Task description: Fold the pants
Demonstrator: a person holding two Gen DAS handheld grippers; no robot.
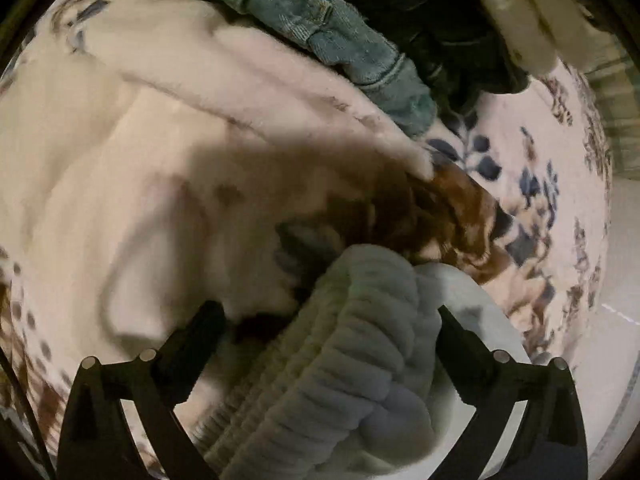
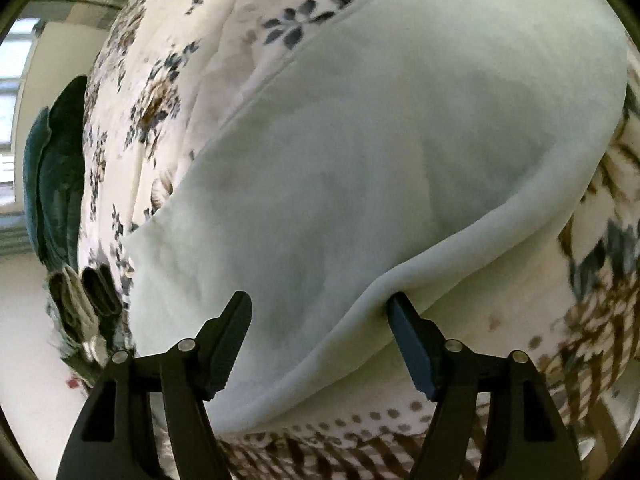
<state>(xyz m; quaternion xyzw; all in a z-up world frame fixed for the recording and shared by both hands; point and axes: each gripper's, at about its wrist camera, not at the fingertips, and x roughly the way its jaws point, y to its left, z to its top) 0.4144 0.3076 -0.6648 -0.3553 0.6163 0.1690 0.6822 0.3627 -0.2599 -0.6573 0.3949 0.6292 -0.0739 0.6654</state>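
Observation:
The pale grey-green pants lie on a floral blanket (image 2: 160, 80). In the left wrist view their ribbed elastic waistband (image 1: 352, 340) is bunched up between the fingers of my left gripper (image 1: 326, 312), whose jaws stand wide open and do not press on it. In the right wrist view the smooth pants fabric (image 2: 380, 140) spreads out ahead. Its folded edge (image 2: 460, 256) curls over the right fingertip (image 2: 400, 308). My right gripper (image 2: 318, 300) is open with cloth lying between its fingers, not pinched.
Blue denim jeans (image 1: 320, 28) and a dark garment (image 1: 460, 40) lie at the far side of the blanket (image 1: 520, 160). A teal garment (image 2: 52, 180) and some folded pieces (image 2: 88, 292) sit at the blanket's left edge, with pale floor (image 2: 24, 320) beyond.

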